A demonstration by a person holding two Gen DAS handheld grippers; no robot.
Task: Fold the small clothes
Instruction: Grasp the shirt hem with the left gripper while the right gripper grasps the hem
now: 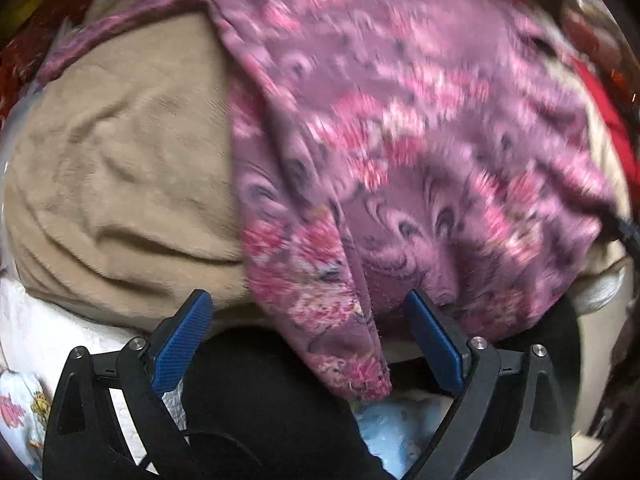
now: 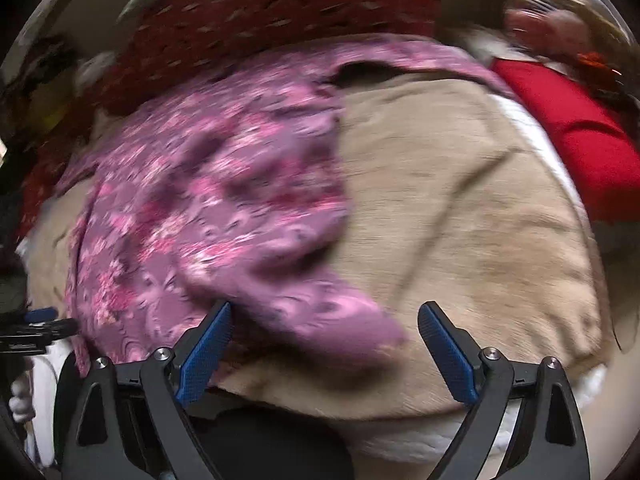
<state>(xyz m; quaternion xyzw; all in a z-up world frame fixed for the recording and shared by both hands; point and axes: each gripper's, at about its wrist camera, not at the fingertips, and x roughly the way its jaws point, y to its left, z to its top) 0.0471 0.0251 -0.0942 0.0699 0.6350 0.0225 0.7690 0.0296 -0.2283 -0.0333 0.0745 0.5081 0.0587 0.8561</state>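
A purple garment with a pink flower print (image 1: 400,120) lies crumpled on a beige blanket (image 1: 120,160). One narrow corner of it hangs down over the blanket's near edge. My left gripper (image 1: 307,298) is open just above that edge, its blue pads standing wide on either side of the hanging corner without pressing it. In the right wrist view the same garment (image 2: 200,200) covers the left half of the blanket (image 2: 460,200). My right gripper (image 2: 327,307) is open too, and a pointed flap of the garment reaches in between its pads. Both views are blurred.
A dark red patterned cloth (image 2: 280,0) lies behind the blanket and a plain red cloth (image 2: 580,132) to its right. Below the blanket's near edge are a white textured cover (image 1: 60,328), a black fabric (image 1: 260,400) and a light blue printed cloth (image 1: 400,420).
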